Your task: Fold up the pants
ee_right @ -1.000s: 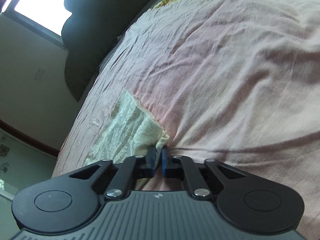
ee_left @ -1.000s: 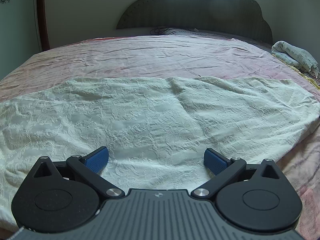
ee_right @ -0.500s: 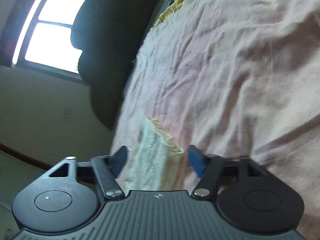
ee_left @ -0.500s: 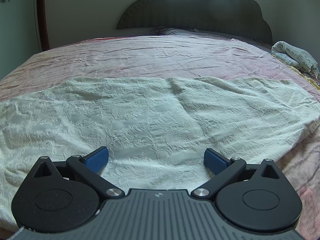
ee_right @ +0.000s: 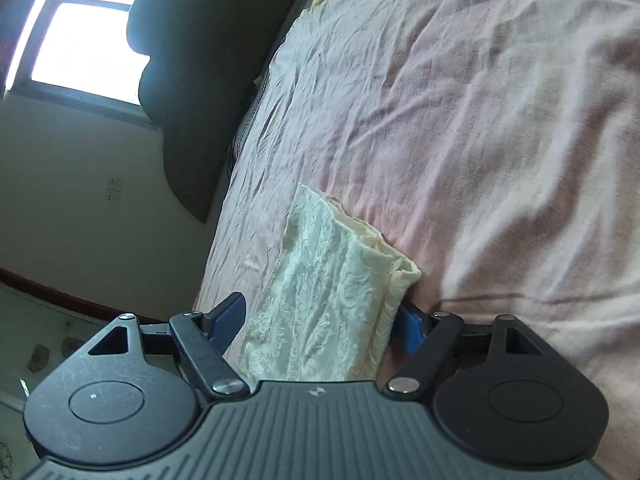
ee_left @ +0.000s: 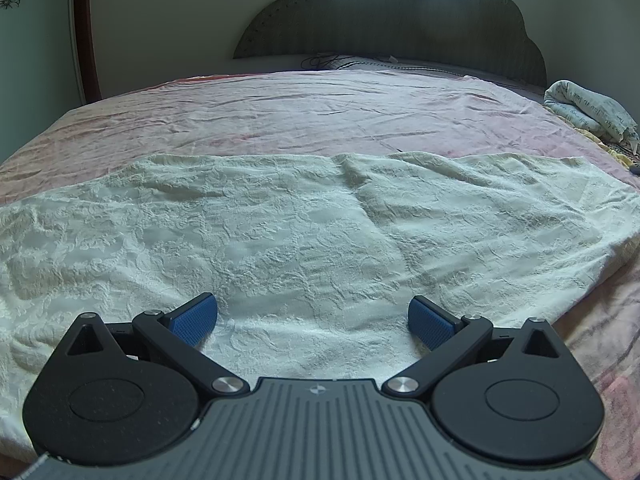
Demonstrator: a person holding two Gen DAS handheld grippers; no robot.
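Observation:
Cream lace pants (ee_left: 300, 232) lie spread flat across the pink bed, running from left to right in the left wrist view. My left gripper (ee_left: 312, 320) hovers open over their near edge with nothing between its blue pads. In the right wrist view the folded end of the pants (ee_right: 340, 248) lies between the jaws of my right gripper (ee_right: 320, 320). Those jaws are closing. The left pad (ee_right: 230, 316) stands clear of the cloth, and the right pad (ee_right: 410, 326) sits against the cloth's edge, partly hidden by it.
A wrinkled pink bedsheet (ee_left: 320, 120) covers the bed. A dark scalloped headboard (ee_left: 400, 20) stands at the far end. A rolled patterned blanket (ee_left: 588, 112) lies at the bed's far right. A bright window (ee_right: 80, 32) and a wall socket (ee_right: 114, 188) are beyond the bed.
My right gripper let go of the pants' corner and opened wide. It then moved in around the folded end, rolled a little and narrowed. The left gripper and the spread pants stayed still.

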